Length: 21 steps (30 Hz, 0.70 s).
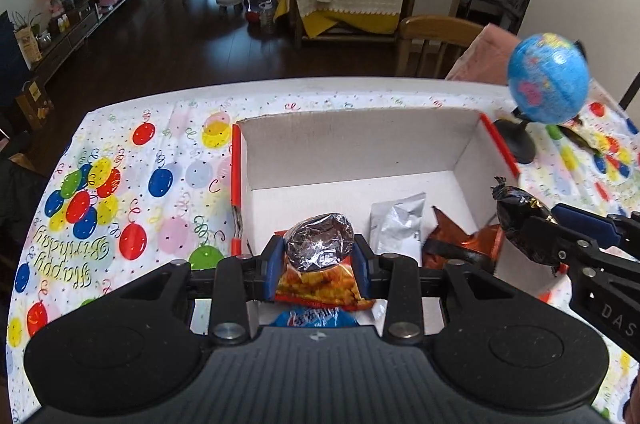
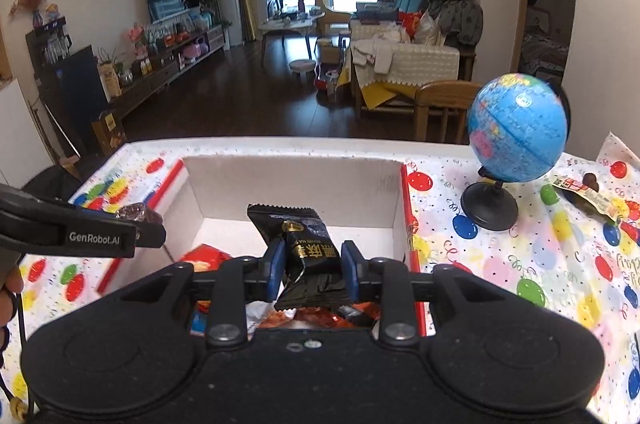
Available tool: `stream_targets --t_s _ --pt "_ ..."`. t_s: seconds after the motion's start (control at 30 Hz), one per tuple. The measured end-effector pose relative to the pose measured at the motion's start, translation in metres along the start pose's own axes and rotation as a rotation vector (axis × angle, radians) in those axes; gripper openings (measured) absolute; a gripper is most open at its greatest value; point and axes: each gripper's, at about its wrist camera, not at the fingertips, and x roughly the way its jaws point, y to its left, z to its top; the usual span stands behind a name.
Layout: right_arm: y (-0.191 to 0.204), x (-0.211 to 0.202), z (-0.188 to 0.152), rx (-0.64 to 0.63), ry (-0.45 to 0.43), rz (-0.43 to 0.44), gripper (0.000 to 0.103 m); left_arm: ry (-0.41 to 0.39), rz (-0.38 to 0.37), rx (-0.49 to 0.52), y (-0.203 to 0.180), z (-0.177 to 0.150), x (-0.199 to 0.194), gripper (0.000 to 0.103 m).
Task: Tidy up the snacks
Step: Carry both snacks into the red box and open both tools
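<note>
1. Left wrist view: a round snack in clear, shiny wrap [image 1: 321, 241] sat pinched between the blue pads of the left tongs [image 1: 320, 264], held above the near end of the white cardboard box [image 1: 360, 140].
2. Right wrist view: a black snack packet with gold print [image 2: 305, 252] was clamped between the pads of the right tongs [image 2: 310, 266], upright and also over the box's near end.
3. Directly below the left tongs lay an orange-and-yellow snack bag [image 1: 320, 286] and a blue packet [image 1: 314, 318]; just to their right in the box were a silver sachet [image 1: 396, 228] and a crumpled orange wrapper [image 1: 460, 240].
4. The right tongs appeared in the left view at the box's right wall, so the two tools stood side by side, close but apart.
5. Beyond the right tongs, outside the box, a small globe [image 2: 516, 128] stood on the balloon-print tablecloth [image 2: 500, 264], with one more wrapped snack [image 2: 584, 194] lying past it.
6. The step in hand looked like delivery: both snacks carried to the box, neither yet released.
7. The next move likely called for lowering each piece over a free patch of box floor and spreading the jaws, keeping the two tools from bumping.
</note>
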Motion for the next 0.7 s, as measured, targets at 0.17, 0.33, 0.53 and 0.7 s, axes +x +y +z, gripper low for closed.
stream_targets --t_s 0.17,0.33,0.53,0.7 --pt "-0.010 0.027 -0.002 0.004 0.057 0.015 0.028 0.043 0.011 0.014 -0.008 0.005 0.031 0.035" --pt "-0.010 0.047 -0.008 0.003 0.097 0.029 0.028 0.084 0.021 0.019 -0.011 0.005 0.054 0.035" --pt "-0.011 0.065 -0.008 -0.004 0.137 0.036 0.029 0.110 0.035 0.011 -0.009 0.004 0.068 0.035" --pt "-0.004 0.071 -0.012 -0.015 0.156 0.045 0.029 0.114 0.038 0.035 -0.012 0.001 0.071 0.035"
